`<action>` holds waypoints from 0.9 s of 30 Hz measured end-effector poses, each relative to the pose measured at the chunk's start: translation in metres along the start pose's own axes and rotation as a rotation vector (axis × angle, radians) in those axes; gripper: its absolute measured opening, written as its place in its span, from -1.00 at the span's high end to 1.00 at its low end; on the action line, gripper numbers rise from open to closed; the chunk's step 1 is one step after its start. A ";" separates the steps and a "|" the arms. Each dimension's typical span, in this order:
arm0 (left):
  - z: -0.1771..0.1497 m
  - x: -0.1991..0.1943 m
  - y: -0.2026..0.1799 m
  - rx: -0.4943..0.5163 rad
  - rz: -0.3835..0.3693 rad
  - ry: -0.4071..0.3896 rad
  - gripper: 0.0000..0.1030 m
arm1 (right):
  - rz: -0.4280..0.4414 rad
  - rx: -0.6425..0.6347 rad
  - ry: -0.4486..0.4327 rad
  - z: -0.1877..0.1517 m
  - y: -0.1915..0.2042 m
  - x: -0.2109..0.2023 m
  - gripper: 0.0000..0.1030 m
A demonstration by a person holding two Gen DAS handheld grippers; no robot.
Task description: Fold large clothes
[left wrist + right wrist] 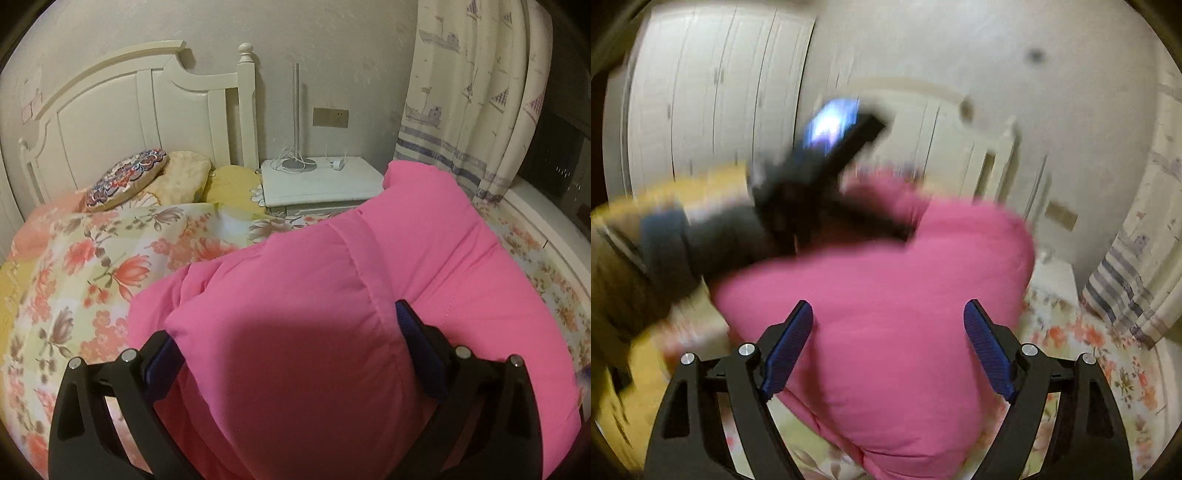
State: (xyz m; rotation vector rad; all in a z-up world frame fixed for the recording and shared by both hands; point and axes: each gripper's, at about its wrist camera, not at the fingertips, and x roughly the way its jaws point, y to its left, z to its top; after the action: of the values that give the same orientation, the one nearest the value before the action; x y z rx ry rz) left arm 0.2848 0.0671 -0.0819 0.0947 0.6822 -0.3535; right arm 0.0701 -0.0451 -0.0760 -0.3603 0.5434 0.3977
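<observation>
A puffy pink jacket (295, 295) lies bunched on the flowered bedspread (92, 266). In the left wrist view a thick fold of it fills the space between the blue pads (417, 339), and my left gripper (284, 321) is shut on it. The right wrist view shows the same pink jacket (886, 266) below and beyond my right gripper (888, 304), whose jaws stand wide apart with no pad pressing on the fabric. There the left gripper (820, 158) appears blurred on the jacket's far side, with a dark sleeve (701, 236) behind it.
A white headboard (129, 103) and pillows (129, 177) are at the bed's far end. Beside them stands a white nightstand (321, 181) with a lamp base and a charger. A printed curtain (472, 103) hangs at the right. A white wardrobe (713, 96) stands behind.
</observation>
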 end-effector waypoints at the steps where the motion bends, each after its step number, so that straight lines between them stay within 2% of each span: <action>1: -0.003 0.000 0.002 -0.009 -0.025 -0.009 -0.96 | -0.003 -0.046 0.009 0.006 0.008 0.014 -0.91; 4: -0.009 0.001 0.004 -0.021 -0.045 -0.035 -0.96 | -0.061 -0.132 0.015 -0.001 0.027 0.035 -0.91; 16: -0.024 0.014 0.022 -0.108 -0.140 -0.086 -0.96 | -0.038 -0.137 -0.007 -0.011 0.028 0.051 -0.91; 22: -0.028 0.018 0.027 -0.126 -0.154 -0.084 -0.96 | -0.028 -0.145 -0.025 -0.014 0.030 0.052 -0.91; 24: -0.028 0.018 0.025 -0.122 -0.144 -0.076 -0.96 | -0.008 -0.152 -0.018 -0.013 0.027 0.050 -0.91; 27: -0.028 0.018 0.022 -0.113 -0.121 -0.054 -0.96 | 0.119 -0.128 -0.003 0.000 0.006 0.034 -0.91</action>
State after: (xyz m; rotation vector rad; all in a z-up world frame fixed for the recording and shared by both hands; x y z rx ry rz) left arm 0.2888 0.0882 -0.1153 -0.0634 0.6551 -0.4313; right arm 0.0937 -0.0306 -0.0961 -0.4520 0.5387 0.5494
